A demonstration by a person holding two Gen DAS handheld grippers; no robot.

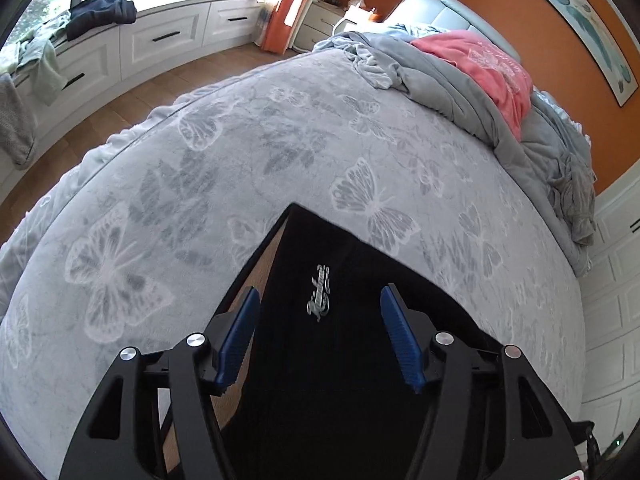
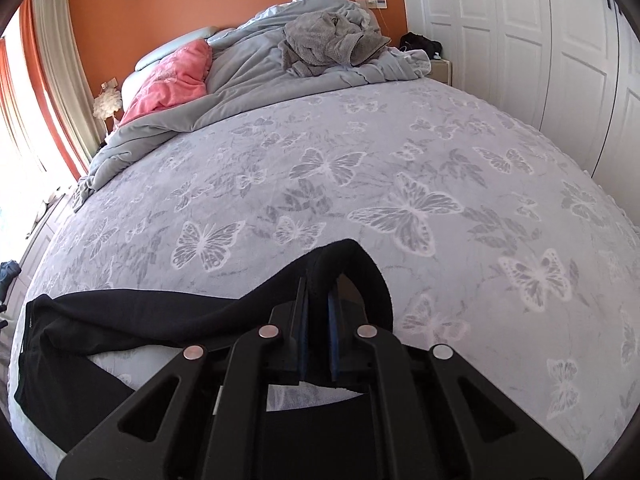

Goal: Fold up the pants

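Observation:
Black pants (image 1: 344,240) with a silver script logo (image 1: 318,294) stretch out under my left gripper (image 1: 319,292). Its blue pads (image 1: 240,332) stand wide apart on either side of the cloth without pressing it. A brown inner side of the fabric shows by the left finger. In the right wrist view the pants (image 2: 120,320) trail off to the left across the bed. My right gripper (image 2: 318,280) is shut on a raised fold of them, which bulges over the fingertips above the butterfly-patterned bedspread (image 2: 400,160).
The grey butterfly bedspread (image 1: 200,160) covers the bed. A rumpled grey duvet (image 2: 256,60), a pink cloth (image 2: 172,80) and a grey towel (image 2: 332,44) are piled at the headboard. A window seat with drawers (image 1: 168,36) carries clothes. White wardrobe doors (image 2: 520,40) stand at right.

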